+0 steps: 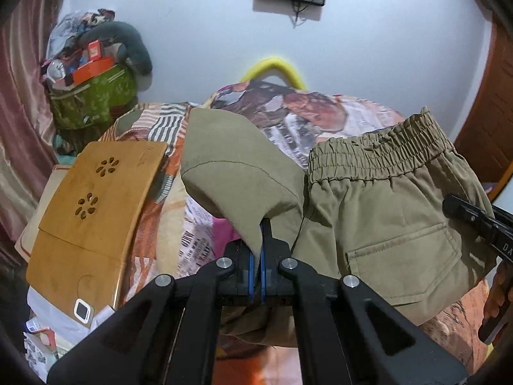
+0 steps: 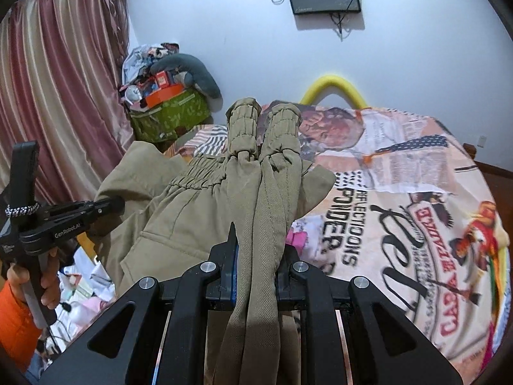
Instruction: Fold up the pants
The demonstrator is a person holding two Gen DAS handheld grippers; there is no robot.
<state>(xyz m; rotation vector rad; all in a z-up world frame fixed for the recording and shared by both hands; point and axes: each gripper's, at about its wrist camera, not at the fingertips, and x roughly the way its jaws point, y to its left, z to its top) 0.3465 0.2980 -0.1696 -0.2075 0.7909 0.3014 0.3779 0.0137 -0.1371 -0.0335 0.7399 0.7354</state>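
Pants (image 1: 378, 211), khaki, held up over bed (image 2: 400, 211) w/ printed cover. Left claw (image 1: 256, 240) pressed together, pinching edge of a fabric fold; waistband (image 1: 378, 154) & back pocket (image 1: 404, 256) to its right. Right claw (image 2: 256, 243) clamped on both bunched legs, elastic cuffs (image 2: 263, 122) flopping over far side of fingers. Wooden lap tray (image 1: 93, 211) at left, green bag (image 2: 166, 118) far left by curtain (image 2: 54, 96).

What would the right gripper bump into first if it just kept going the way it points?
Probably only the khaki pants already clamped in the right gripper; beyond their bunched cuffs comes the printed bedspread, though depth is hard to judge.
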